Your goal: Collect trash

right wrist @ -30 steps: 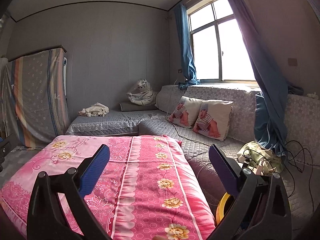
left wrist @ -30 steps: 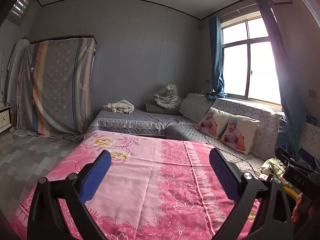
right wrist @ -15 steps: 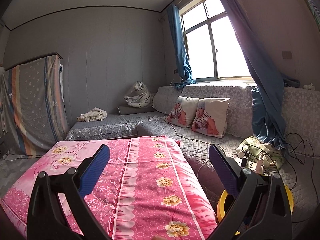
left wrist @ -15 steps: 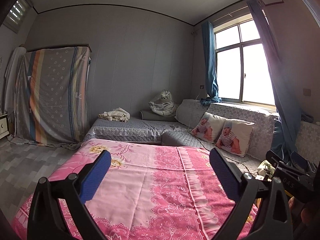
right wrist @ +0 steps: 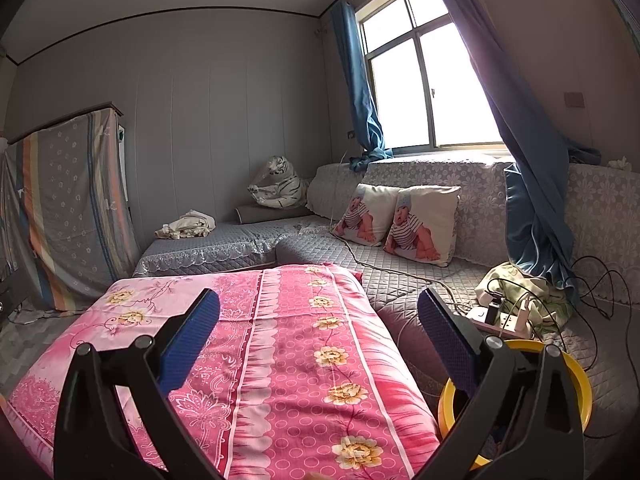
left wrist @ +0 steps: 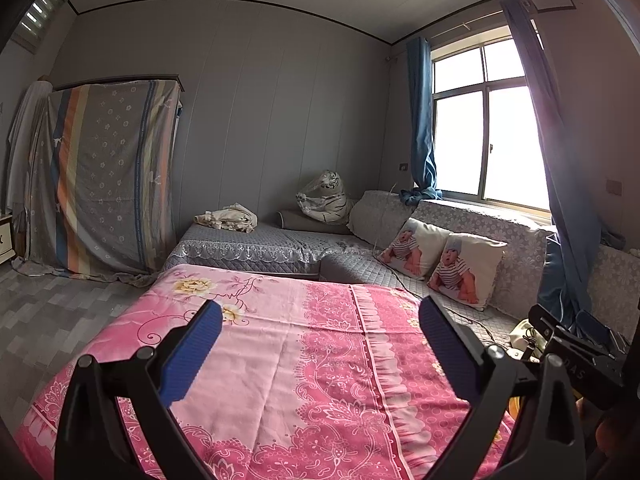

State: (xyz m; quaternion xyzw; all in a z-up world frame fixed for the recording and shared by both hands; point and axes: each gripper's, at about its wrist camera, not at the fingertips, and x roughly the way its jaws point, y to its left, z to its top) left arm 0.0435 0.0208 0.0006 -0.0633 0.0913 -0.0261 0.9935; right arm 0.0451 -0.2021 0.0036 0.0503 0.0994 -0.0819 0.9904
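1. Left gripper (left wrist: 320,340) & right gripper (right wrist: 318,338): both spread wide, nothing held, both above the pink cloth (left wrist: 288,360).
2. Trash: none visible on the cloth in either view, so can't give its direction, long axis or look.
3. Likely drop spot, my guess: yellow bin (right wrist: 576,364), near right, just beside the cloth's right edge, under the right gripper's right finger. Right gripper is nearer; left view shows only a yellow sliver.
4. Crumpled rag (right wrist: 186,224) on far sofa (right wrist: 224,248), well apart; trash or not, can't tell.

Both tools look the same: the left tool (left wrist: 320,354) and right tool (right wrist: 319,354) have chunky black plastic arms. Ribbed blue pads (left wrist: 191,354) inside, silver screws (left wrist: 495,352) on the joints.
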